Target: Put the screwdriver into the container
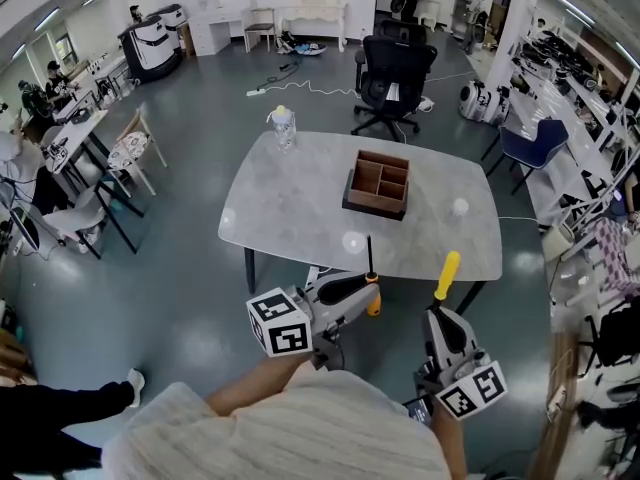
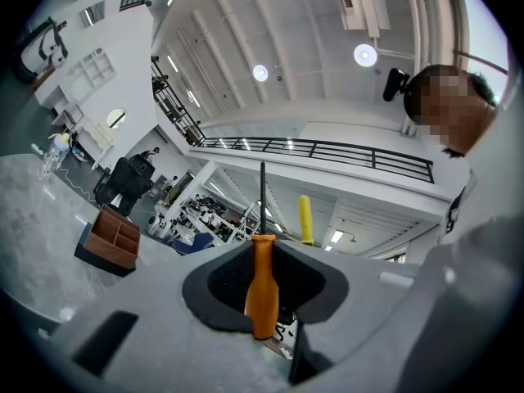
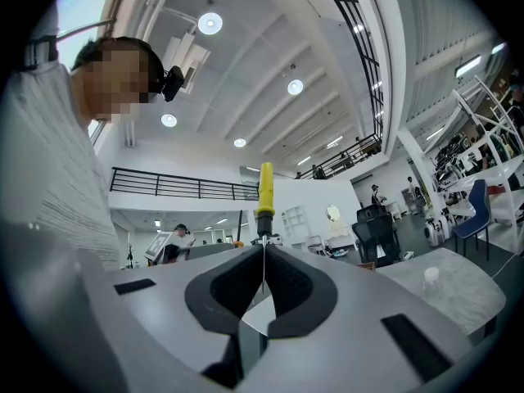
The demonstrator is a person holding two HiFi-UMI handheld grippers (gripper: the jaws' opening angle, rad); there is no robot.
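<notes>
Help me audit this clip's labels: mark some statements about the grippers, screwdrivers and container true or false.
1. The left gripper holds the orange screwdriver by its handle. True.
2. The right gripper is empty. False: it grips the yellow screwdriver by its shaft.
3. The container stands on the table. True.
4. The bottle stands inside the container. False: it stands apart from it on the table.

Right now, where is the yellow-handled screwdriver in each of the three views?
Head view: the yellow-handled screwdriver sticks up from the right gripper, below and right of centre.
Left gripper view: near the centre, just right of the orange screwdriver.
Right gripper view: dead centre, handle up, shaft between the jaws.
Shared landmark: the black office chair.
</notes>
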